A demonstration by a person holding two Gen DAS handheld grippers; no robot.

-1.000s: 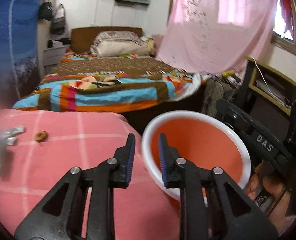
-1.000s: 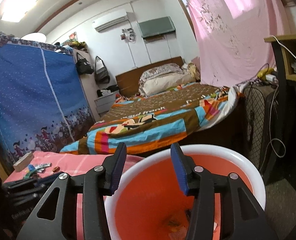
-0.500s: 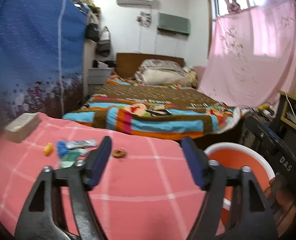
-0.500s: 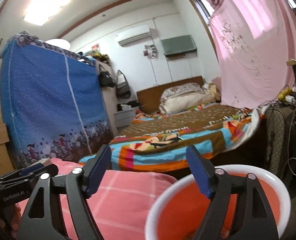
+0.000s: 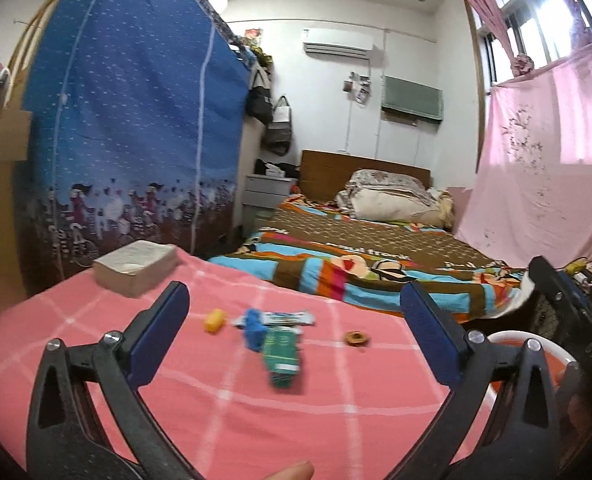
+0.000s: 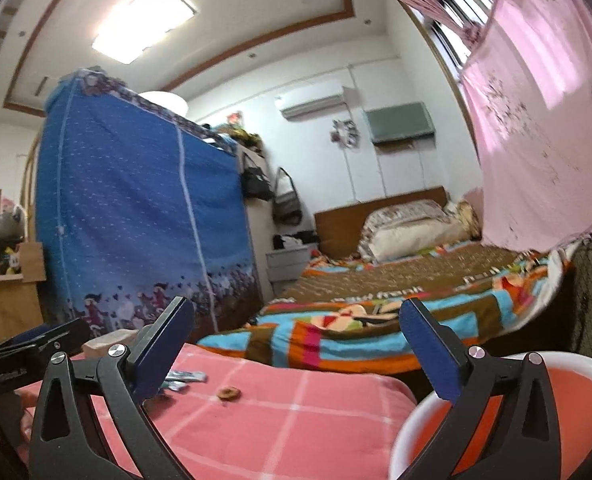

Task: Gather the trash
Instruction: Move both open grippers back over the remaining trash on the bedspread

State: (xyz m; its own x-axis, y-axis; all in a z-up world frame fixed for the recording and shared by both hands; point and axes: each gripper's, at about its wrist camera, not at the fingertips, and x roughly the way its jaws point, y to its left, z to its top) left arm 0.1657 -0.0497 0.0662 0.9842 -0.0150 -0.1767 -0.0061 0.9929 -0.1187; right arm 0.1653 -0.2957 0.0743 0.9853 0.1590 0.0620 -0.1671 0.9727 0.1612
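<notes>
Trash lies on the pink checked tabletop (image 5: 335, 396): a green packet (image 5: 283, 354), a blue scrap (image 5: 254, 328), a silver wrapper (image 5: 284, 317), a yellow piece (image 5: 214, 320) and a small brown ring (image 5: 356, 337). My left gripper (image 5: 296, 338) is open and empty, above the table, facing the trash. The orange bin with white rim (image 6: 507, 420) stands at the table's right edge. My right gripper (image 6: 296, 350) is open and empty, above the bin's near side. The ring (image 6: 229, 393) and wrapper (image 6: 186, 378) show in the right wrist view.
A beige block (image 5: 136, 266) lies at the table's far left. A blue fabric wardrobe (image 5: 132, 152) stands behind the table. A bed with a striped blanket (image 5: 359, 268) is beyond. A pink curtain (image 5: 547, 160) hangs at right.
Both grippers opened wide and tilted up. The left one swung left from the bin toward the trash on the table. The right one rose and swung left above the bin.
</notes>
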